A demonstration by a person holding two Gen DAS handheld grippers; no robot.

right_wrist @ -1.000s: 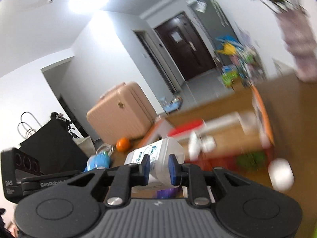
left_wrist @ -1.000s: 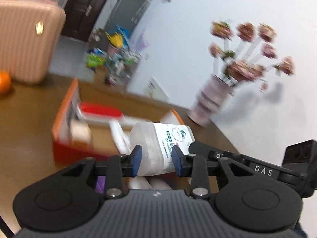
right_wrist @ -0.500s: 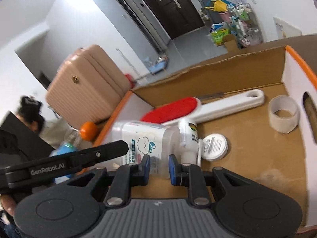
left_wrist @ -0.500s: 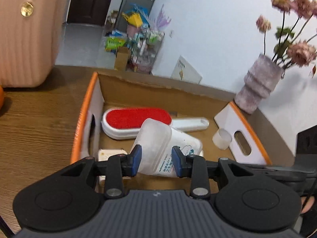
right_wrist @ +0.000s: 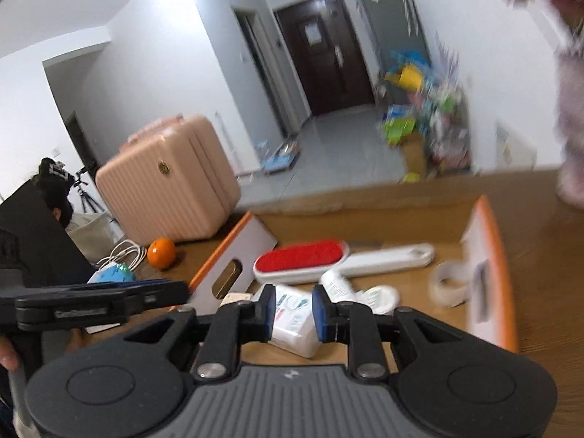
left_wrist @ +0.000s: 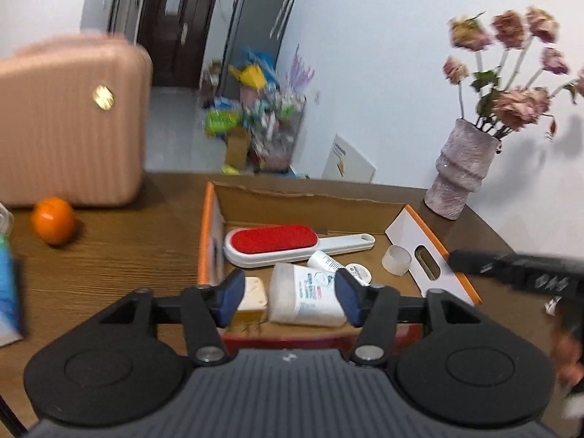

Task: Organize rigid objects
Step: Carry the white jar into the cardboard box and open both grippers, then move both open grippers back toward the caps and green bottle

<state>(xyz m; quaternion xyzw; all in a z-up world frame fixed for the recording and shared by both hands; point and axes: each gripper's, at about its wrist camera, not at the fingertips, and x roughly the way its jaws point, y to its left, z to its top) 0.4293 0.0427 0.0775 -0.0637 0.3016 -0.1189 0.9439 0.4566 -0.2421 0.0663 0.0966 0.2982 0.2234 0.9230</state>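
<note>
Releasing the bottle into the box

Just spread the left tongs (left_wrist: 288,297) to a middling gap. Pads clear on both sides, nothing gripped. Half a second back, clamped there on the white bottle (left_wrist: 304,297), with the right tongs (right_wrist: 294,310) pinching it too.

Now lying loose on its side on the floor of the cardboard box (left_wrist: 208,226), just ahead of and below the left tips. Framed between the two pads as viewed, but touched by neither. Close by the left pad, a small cream block (left_wrist: 252,294). Further out beyond the tips, a red-faced lint brush (left_wrist: 273,241). Ahead and to the right, a round white lid (left_wrist: 359,273), then a tape ring (left_wrist: 396,257) against the box's right wall.

On the right tongs, parted by a narrow gap only, with nothing pressed between the pads. Bottle seen past and beneath them, resting in the box, untouched.

Counts, by the look of it, as one more item stowed: handed over to the box and settled without rolling against the brush. Leaves an orange (left_wrist: 53,221) out on the table, well off to the left of the left tongs and outside the box. Probably calls next for drawing both tongs up and clear of the box walls, then picking another loose thing.
</note>
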